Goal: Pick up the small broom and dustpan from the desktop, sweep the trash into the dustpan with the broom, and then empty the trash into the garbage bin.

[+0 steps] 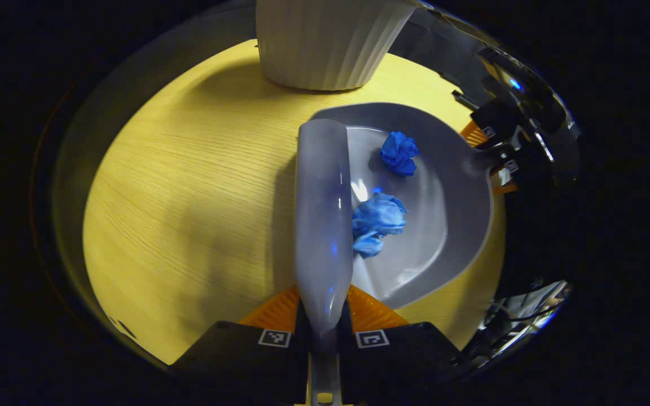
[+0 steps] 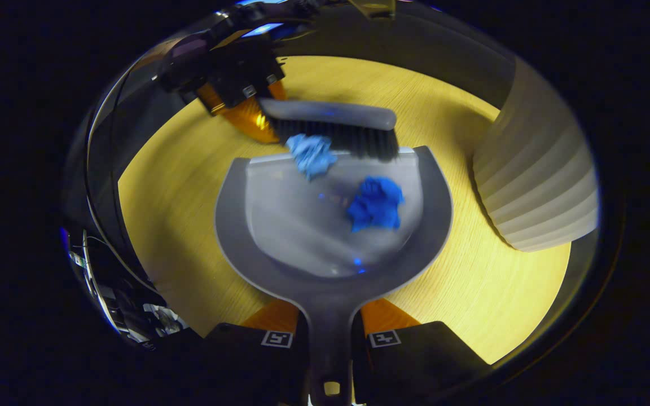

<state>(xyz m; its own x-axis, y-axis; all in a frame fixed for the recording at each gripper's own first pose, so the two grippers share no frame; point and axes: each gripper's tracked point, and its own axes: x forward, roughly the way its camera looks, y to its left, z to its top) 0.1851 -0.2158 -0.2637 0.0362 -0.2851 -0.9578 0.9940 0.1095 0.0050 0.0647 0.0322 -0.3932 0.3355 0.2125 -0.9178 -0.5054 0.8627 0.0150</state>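
Dustpan on yellow wood-grain desktop, ribbed white bin near.

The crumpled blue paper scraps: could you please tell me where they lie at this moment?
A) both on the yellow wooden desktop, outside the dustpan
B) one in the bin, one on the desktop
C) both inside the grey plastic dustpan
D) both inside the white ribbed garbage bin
C: both crumpled blue paper scraps sit within the grey plastic dustpan, the paler one just past its front lip against the black bristles of the small broom.
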